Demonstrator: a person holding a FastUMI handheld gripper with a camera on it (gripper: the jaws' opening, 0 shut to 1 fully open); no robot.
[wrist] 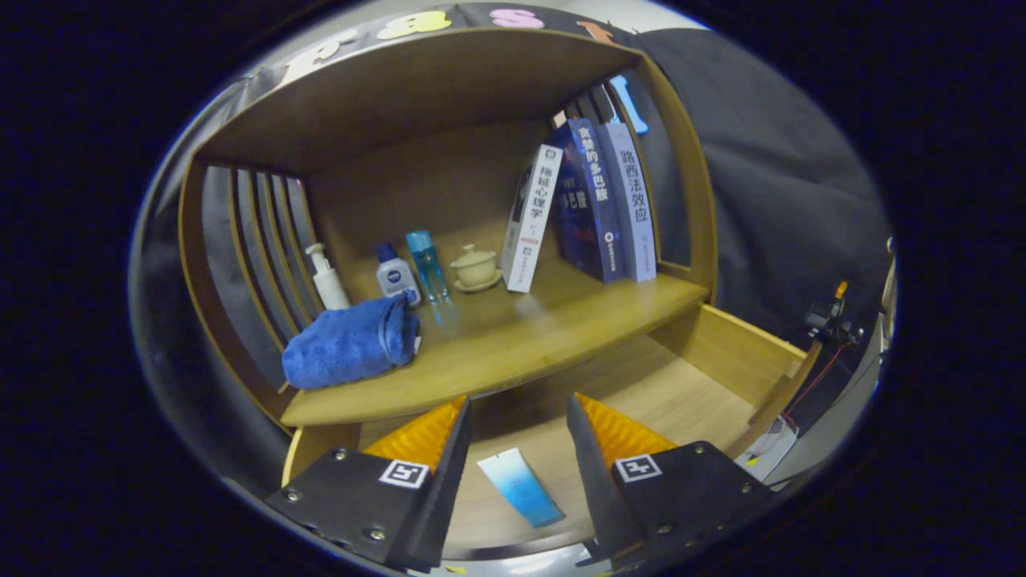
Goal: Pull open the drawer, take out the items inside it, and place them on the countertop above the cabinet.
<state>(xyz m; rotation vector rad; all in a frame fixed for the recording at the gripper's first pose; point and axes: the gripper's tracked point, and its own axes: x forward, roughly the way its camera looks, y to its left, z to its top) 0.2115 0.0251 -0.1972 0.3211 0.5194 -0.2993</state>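
Observation:
The wooden drawer (721, 344) is pulled out below the countertop (513, 336) of the cabinet. A blue-and-white tube (519, 487) lies flat on the drawer's floor. My gripper (517, 417) hovers above the drawer, open, with the tube lying below the gap between its fingers and nothing held. On the countertop rest a rolled blue towel (349, 343), a white pump bottle (327, 278), a small white bottle with a blue cap (395, 274) and a clear blue bottle (426, 264).
A lidded cream cup on a saucer (476, 268) stands mid-counter. Several books (589, 204) lean at the right against the cabinet's side. A shelf roof overhangs the countertop. Slatted wooden sides close the left. A small device with wires (830, 320) sits beyond the drawer's right side.

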